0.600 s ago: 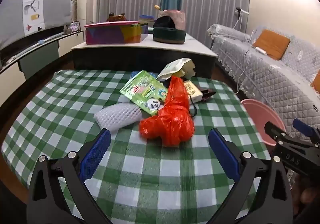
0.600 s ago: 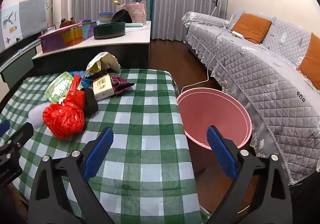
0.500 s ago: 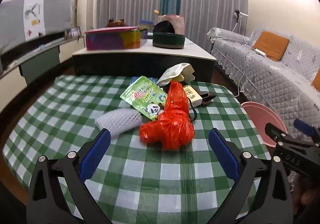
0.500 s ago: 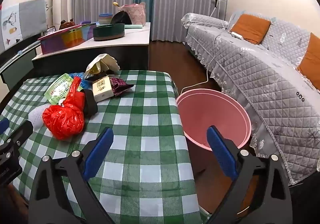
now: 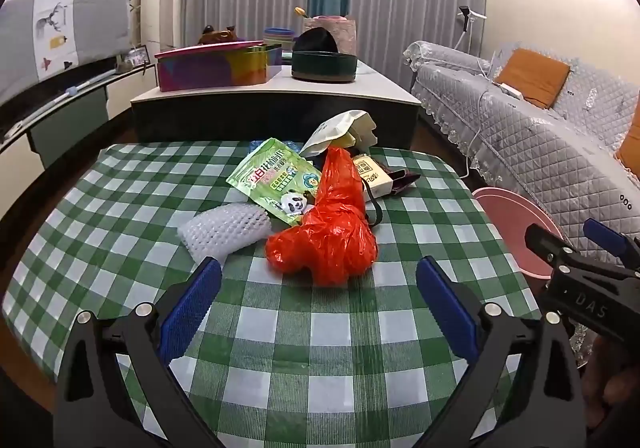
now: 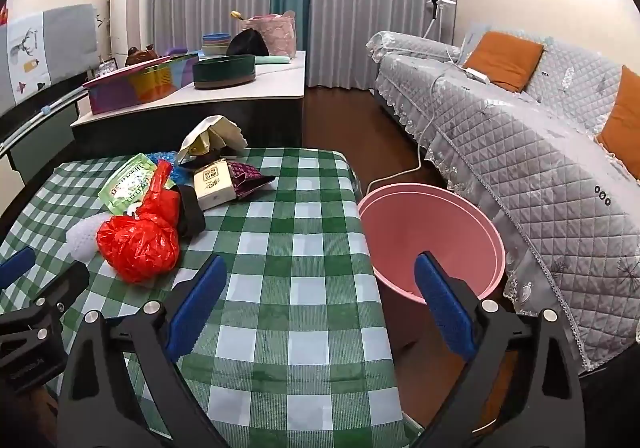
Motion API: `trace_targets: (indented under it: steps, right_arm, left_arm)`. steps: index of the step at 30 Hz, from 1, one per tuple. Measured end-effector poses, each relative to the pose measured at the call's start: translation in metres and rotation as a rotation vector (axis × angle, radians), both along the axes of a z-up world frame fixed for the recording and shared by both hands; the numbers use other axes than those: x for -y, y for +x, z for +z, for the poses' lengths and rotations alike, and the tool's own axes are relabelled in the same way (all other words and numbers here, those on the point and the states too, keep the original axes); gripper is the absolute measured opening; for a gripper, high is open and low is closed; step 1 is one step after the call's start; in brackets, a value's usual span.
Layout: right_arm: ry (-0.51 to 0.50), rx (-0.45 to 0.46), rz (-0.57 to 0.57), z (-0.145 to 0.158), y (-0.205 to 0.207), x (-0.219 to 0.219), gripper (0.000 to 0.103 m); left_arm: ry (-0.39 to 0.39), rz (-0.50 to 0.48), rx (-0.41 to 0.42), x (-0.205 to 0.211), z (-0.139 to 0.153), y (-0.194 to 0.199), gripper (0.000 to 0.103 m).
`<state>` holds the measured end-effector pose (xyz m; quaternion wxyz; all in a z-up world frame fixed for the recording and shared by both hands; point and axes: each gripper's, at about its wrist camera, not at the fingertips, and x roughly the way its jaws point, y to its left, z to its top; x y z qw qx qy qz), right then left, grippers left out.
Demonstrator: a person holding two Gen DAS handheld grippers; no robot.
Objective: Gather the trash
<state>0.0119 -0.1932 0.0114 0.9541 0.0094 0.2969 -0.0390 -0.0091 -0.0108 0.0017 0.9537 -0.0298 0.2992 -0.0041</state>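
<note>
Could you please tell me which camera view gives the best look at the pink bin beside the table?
The right wrist view: the pink bin shows its whole rim and inside, beside the table. The left wrist view catches only part of its rim at the right, behind the other gripper.

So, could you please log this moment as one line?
left gripper: open, empty | right gripper: open, empty | red bag: on checked table | pink bin: beside table
</note>
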Motion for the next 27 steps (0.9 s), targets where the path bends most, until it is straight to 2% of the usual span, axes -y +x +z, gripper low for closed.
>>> trace_targets:
  steps: [27]
  right_arm:
    - [-0.008, 0.011, 0.005, 0.0031, -0.0008, -0.0027, 0.093]
  left_arm:
    - [-0.012, 0.002, -0.001, -0.0003, -0.0009, 0.0054, 0.094]
